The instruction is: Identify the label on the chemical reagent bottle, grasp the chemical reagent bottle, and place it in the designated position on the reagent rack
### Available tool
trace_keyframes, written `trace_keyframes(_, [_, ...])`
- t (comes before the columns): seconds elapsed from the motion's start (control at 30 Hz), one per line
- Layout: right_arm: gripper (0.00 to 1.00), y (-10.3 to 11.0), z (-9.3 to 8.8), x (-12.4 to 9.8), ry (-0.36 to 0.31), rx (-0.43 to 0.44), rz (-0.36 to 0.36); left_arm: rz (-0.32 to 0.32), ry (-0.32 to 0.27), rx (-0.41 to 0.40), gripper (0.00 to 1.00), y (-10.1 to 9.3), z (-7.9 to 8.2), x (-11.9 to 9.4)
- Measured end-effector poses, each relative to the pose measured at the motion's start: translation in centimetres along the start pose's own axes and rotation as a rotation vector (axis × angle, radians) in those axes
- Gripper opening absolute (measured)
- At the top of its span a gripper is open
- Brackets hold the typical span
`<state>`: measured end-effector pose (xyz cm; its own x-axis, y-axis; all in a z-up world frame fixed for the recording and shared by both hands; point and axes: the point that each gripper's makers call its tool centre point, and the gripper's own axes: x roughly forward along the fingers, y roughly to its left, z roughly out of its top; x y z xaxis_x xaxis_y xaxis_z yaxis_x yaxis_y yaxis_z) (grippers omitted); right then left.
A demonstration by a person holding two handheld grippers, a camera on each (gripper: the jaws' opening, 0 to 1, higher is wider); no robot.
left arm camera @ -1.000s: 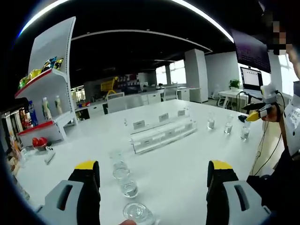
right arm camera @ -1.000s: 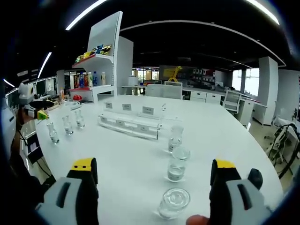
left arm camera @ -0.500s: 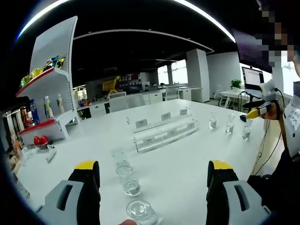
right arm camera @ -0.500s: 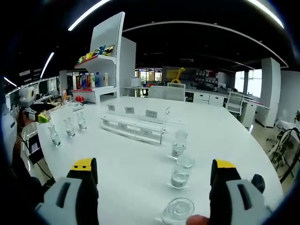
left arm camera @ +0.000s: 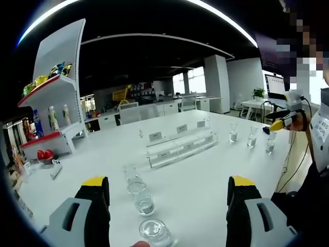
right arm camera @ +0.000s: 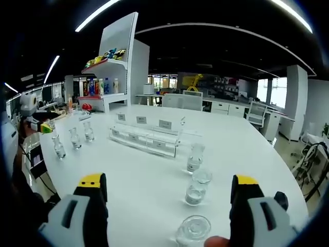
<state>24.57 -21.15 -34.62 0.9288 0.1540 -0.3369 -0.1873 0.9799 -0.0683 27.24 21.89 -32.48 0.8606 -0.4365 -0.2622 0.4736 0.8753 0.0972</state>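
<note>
A clear acrylic reagent rack (left arm camera: 180, 146) (right arm camera: 144, 139) with small label cards lies across the middle of the white table (left arm camera: 205, 180). Three clear glass reagent bottles (left arm camera: 144, 203) stand in a row close in front of my left gripper (left arm camera: 168, 188), which is open and holds nothing. The same row of bottles (right arm camera: 197, 190) stands before my right gripper (right arm camera: 169, 188), also open and holding nothing. Three more bottles (left arm camera: 251, 138) (right arm camera: 75, 138) stand beyond the rack near the table's edge. The bottle labels are too small to read.
A white shelf unit (left arm camera: 51, 103) (right arm camera: 113, 67) with drinks and snacks stands beyond the table. A person's sleeve and cables hang at the right edge (left arm camera: 308, 154). A monitor (left arm camera: 275, 86) and desks stand at the back. The table's far edge curves near a chair (right arm camera: 254, 110).
Both views have drifted slightly with the hands. The bottles and the rack stand where they were, and both grippers stay open.
</note>
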Motion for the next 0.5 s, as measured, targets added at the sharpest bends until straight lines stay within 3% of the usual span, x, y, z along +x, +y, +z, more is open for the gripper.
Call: trace_keyframes(0.5, [0.95,0.0,-4.6,-1.3,0.087,0.009,-0.005,-0.012,0.004,0.010,0.95,-0.5,0.1,0.2])
